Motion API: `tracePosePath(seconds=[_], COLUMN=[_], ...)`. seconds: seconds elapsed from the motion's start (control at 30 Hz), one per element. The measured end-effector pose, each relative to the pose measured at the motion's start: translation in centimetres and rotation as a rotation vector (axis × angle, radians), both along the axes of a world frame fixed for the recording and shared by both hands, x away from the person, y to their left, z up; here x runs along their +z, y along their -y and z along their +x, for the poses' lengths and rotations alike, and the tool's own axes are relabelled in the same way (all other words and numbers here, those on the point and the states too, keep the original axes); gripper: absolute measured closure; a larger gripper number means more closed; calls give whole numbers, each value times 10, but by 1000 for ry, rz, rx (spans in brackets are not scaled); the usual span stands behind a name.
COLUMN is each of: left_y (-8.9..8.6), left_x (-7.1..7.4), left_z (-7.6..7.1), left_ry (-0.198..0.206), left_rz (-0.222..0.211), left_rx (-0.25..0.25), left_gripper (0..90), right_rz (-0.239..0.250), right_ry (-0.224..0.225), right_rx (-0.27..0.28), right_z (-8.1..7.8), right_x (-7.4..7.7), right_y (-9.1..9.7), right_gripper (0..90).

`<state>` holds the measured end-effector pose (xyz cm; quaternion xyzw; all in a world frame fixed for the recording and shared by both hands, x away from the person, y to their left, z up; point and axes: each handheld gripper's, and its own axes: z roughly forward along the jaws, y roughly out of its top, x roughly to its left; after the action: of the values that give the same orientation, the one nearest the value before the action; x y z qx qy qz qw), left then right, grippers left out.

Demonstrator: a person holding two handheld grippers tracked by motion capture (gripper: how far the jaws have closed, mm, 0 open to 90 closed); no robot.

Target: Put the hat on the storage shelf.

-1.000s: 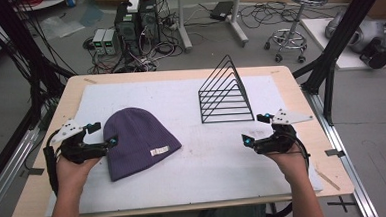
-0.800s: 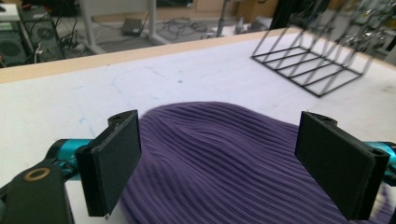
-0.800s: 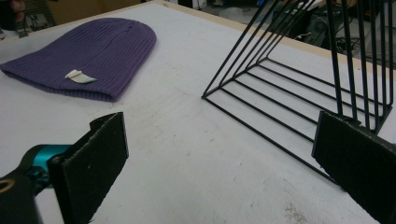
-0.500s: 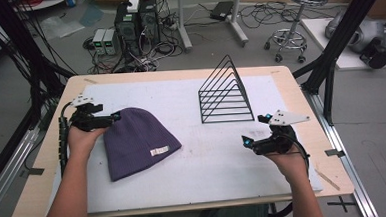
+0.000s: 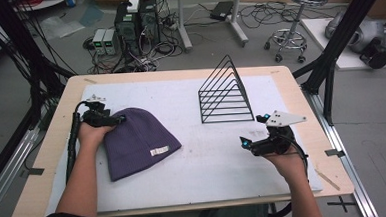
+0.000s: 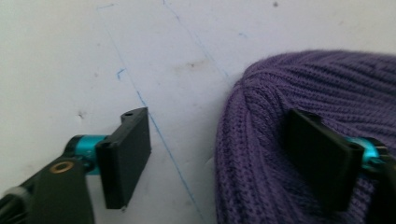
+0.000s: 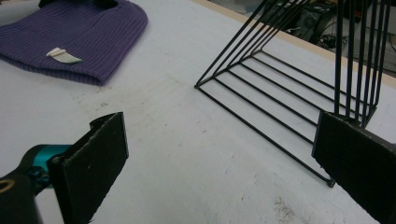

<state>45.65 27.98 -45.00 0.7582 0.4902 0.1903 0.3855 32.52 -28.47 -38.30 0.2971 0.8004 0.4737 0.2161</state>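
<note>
Hat: a purple knit hat [image 5: 135, 141] lay flat on the white mat [image 5: 209, 172], on the left half of the table [image 5: 301, 103], with a small pale label [image 5: 159, 151] near its brim.
Left gripper: the left gripper [image 5: 112, 120] sat at the crown end of the hat, at the hat's upper left edge in the high view.
Left jaws: they had just been closing but stood apart; in the left gripper view 1 jaw lay on the knit fabric and the other on the bare mat, with the hat's rounded edge [image 6: 243, 140] between them, not yet pinched.
Right gripper: the right gripper [image 5: 247, 144] rested above the mat on the right, well apart from the hat.
Right jaws: wide, with nothing between them.
Rack: a black wire rack [image 5: 225, 94] stood upright behind the right gripper, near it.
</note>
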Motion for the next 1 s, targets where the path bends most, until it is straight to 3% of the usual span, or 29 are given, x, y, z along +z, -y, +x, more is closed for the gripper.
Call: tracePosePath(seconds=[0.03,0.07,0.1,0.13,0.33,0.47,0.6,0.63,0.77,0.8,0.9,0.93,1.0], left_y=[5,8,8,10,8,11,13,14,17,17,21,21,27], left_x=[2,2,2,1,0,4,11,20,45,45,74,74,99], left_z=[-2,-3,-3,-4,-4,-6,-8,-11,-23,-23,-36,-36,-45], left_ry=[5,11,11,22,27,10,24,54,163,163,216,216,271], left_rz=[-22,-30,-30,-11,-43,-38,-82,-130,-145,-145,-173,-173,-194], left_rx=[-61,-95,-95,-103,-127,-87,-70,-85,-132,-132,-169,-169,-215], left_gripper=[392,570,618,618,748,785,793,794,794,794,794,794,794], right_rz=[2,4,1,1,-4,25,45,48,56,53,56,59,63], right_ry=[-1,-1,1,1,-10,-22,-26,-29,-46,-47,-60,-61,-67], right_rx=[1,1,4,4,6,-6,-4,1,13,20,29,29,30], right_z=[0,0,1,1,1,1,1,0,0,0,1,1,2], right_x=[0,0,-1,-1,-2,-3,-1,0,0,-1,-2,-2,-1], right_y=[0,0,-1,-1,-3,-1,0,0,-1,-2,-4,-4,-5], right_gripper=[27,27,27,27,27,27,27,27,27,27,27,27,27])
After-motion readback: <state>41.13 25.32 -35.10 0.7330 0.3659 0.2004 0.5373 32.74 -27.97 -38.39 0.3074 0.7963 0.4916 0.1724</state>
